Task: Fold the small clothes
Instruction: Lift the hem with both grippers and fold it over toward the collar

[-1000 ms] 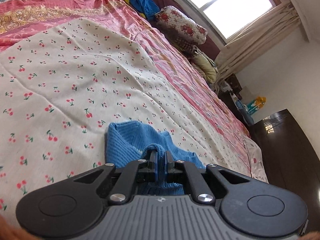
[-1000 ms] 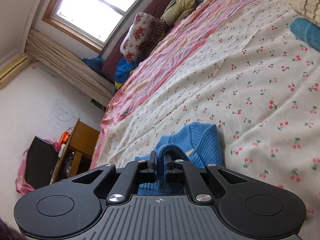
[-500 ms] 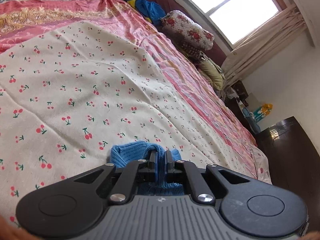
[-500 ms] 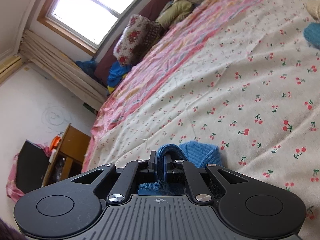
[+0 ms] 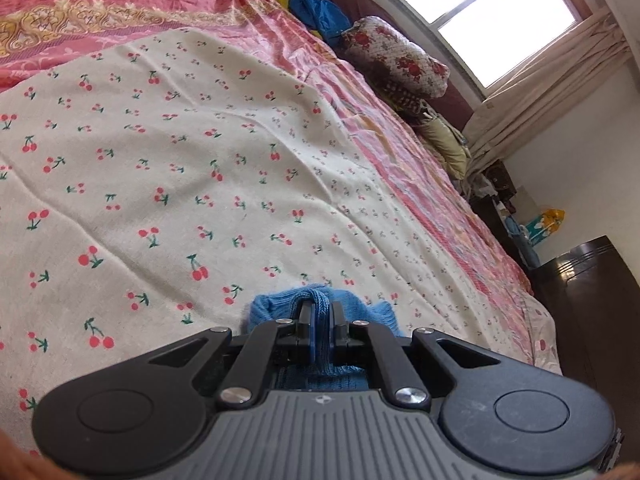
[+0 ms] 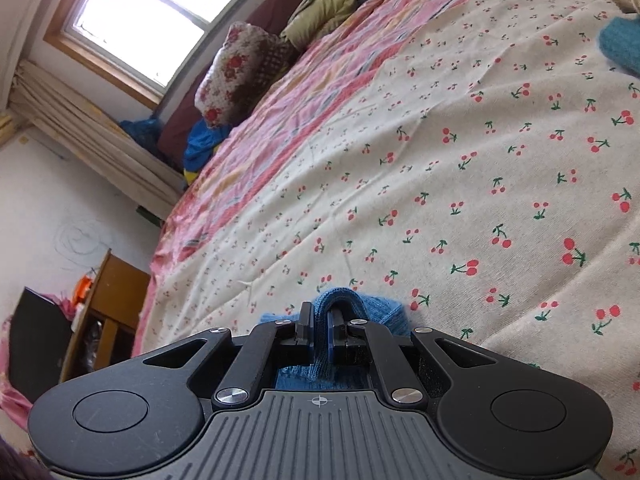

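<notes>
Over the last second, less and less of the blue knit garment (image 5: 320, 308) shows ahead of either gripper: it spread out over the cloth before, and now only a small bunched ridge peeks past the fingers. The left gripper (image 5: 320, 322) has its two black fingers drawn narrow, pinching a thick fold of the blue knit between them. The right gripper (image 6: 319, 324) is the same, its fingers close together with a loop of blue knit (image 6: 340, 308) gripped between them. The rest of the garment is hidden under the gripper bodies. It lies on a cream cherry-print sheet (image 5: 200, 168) spread over a pink patterned bedspread (image 5: 420, 184). At the far side of the bed, under a bright window (image 6: 148, 12), sits a floral pillow (image 5: 396, 60). In the right wrist view a teal knitted item (image 6: 622, 46) lies on the sheet at the far right edge, well apart from the held garment.
</notes>
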Action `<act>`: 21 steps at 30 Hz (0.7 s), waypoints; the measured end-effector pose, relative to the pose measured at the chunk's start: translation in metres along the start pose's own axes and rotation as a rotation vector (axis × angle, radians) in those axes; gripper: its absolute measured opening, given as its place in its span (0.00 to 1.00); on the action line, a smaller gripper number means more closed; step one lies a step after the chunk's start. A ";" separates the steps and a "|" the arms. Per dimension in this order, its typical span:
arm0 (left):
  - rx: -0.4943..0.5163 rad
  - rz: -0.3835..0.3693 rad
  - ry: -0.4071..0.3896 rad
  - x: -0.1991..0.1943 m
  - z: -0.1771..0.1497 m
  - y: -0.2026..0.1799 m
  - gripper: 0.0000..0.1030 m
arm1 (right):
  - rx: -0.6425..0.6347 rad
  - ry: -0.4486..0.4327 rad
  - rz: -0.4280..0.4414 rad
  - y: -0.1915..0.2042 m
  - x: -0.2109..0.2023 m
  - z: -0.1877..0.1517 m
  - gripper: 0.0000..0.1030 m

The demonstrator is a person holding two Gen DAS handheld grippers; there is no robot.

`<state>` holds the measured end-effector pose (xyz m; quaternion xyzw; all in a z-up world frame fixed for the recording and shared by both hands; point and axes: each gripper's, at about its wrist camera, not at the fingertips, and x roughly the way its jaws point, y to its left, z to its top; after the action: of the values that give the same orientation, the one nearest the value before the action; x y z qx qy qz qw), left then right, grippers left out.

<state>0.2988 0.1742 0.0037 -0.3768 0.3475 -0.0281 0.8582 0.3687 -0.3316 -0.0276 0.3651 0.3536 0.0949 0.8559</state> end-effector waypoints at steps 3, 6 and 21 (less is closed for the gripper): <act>-0.007 0.008 -0.004 0.001 0.000 0.004 0.12 | 0.004 0.004 -0.003 0.002 0.006 0.000 0.06; -0.020 0.007 0.002 0.001 0.000 0.006 0.12 | 0.021 0.007 -0.002 0.001 0.011 0.001 0.07; 0.066 0.059 -0.075 -0.054 -0.019 -0.003 0.33 | -0.095 -0.018 -0.012 0.017 -0.025 -0.009 0.28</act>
<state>0.2465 0.1766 0.0282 -0.3385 0.3250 -0.0001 0.8831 0.3463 -0.3249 -0.0065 0.3227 0.3432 0.1032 0.8760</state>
